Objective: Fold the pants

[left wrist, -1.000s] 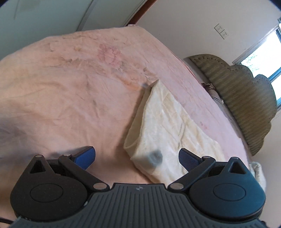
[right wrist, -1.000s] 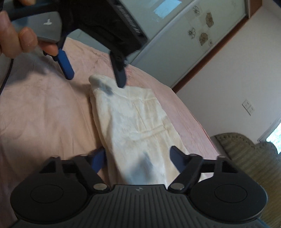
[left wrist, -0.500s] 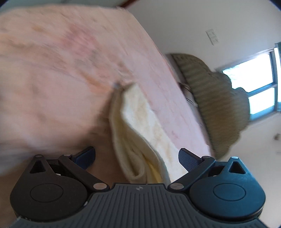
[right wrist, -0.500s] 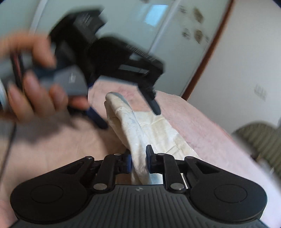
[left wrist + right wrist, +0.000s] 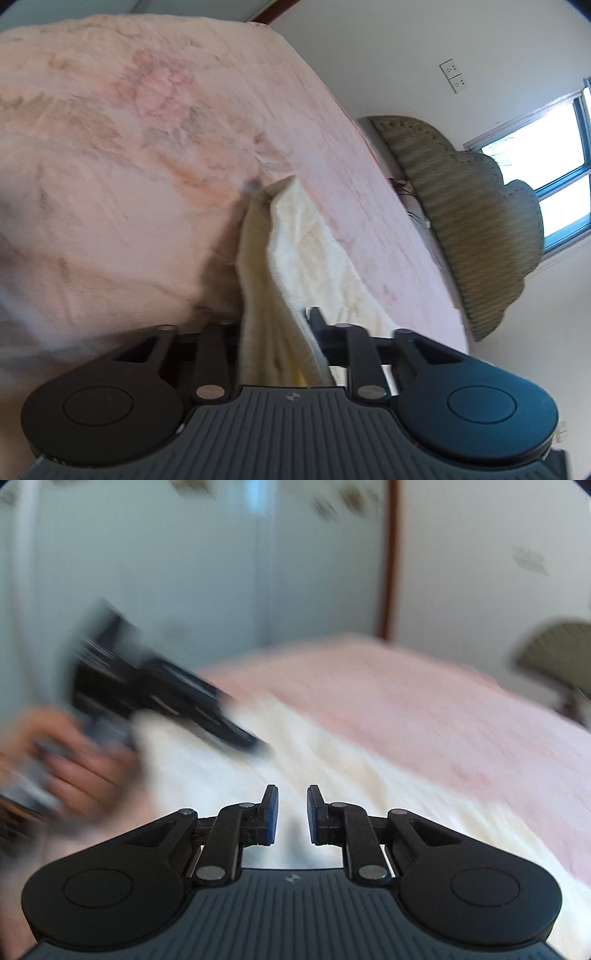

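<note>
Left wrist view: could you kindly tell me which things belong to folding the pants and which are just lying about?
Job: pants; left tool, jaws just closed on them; right tool, jaws also just closed, pants between; pink bedspread beneath.
Lying about: green headboard; wall sockets; window; wardrobe doors.

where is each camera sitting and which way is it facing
Left wrist: sits on the left gripper, facing down the pink floral bedspread toward the window; its fingers pinch the cream fabric pants, jaws just closed.
Right wrist: sits on the right gripper, facing a pale wardrobe wall; its jaws stand nearly shut; a blurred hand holds the left gripper.
Shared: pants, bedspread, olive quilted headboard.
</note>
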Tool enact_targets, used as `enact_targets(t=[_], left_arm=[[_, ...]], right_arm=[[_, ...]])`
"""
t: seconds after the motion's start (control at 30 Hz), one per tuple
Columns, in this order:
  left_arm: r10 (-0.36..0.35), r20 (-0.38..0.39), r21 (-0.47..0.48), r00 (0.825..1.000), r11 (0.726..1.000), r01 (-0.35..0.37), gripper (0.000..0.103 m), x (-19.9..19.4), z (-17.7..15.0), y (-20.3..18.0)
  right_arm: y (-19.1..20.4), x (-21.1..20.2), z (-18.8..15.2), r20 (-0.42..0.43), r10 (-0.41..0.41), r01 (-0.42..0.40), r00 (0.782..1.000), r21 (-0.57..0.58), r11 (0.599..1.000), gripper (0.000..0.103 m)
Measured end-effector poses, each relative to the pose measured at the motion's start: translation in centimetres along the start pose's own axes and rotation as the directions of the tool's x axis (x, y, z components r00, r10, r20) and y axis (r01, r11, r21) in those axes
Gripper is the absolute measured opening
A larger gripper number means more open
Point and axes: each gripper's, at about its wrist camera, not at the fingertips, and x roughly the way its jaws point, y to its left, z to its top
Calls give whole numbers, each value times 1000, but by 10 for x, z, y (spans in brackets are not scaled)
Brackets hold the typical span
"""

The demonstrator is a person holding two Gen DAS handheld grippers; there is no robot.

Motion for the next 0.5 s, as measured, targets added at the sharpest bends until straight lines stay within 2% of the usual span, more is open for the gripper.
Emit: enact_targets(t=[0.07,0.1,0.17,0.27,0.33,0.43,0.5], left_arm=[[21,12,36,1000,999,-21,18,-4,-2,-4],[28,27,63,999,998,-29,17,-6,-4,-9],[47,60,111,997,992,-54,16,-13,-9,-23],[45,130,198,991,978,-71,15,-29,-24,-54],[27,159,238,987,969,-65,15,-40,-36,-72],[-11,184,303,983,952,-46,15,-52,-58,-103],[-33,193,337,981,941,-34,15,-57,-71,-123]], right_arm=[[-1,25,-18,-106,-23,22,994,-10,1000,16],[1,23,-22,-67,-29,29,997,-9,1000,16],[6,17,-16,-48,-30,31,998,19,999,17],[7,9,1,43,58,-61,997,62,996,17],[10,4,7,78,100,-107,992,92,990,17],[5,-8,7,152,107,-132,982,161,978,17],[-8,-22,3,219,148,-201,964,245,948,17]])
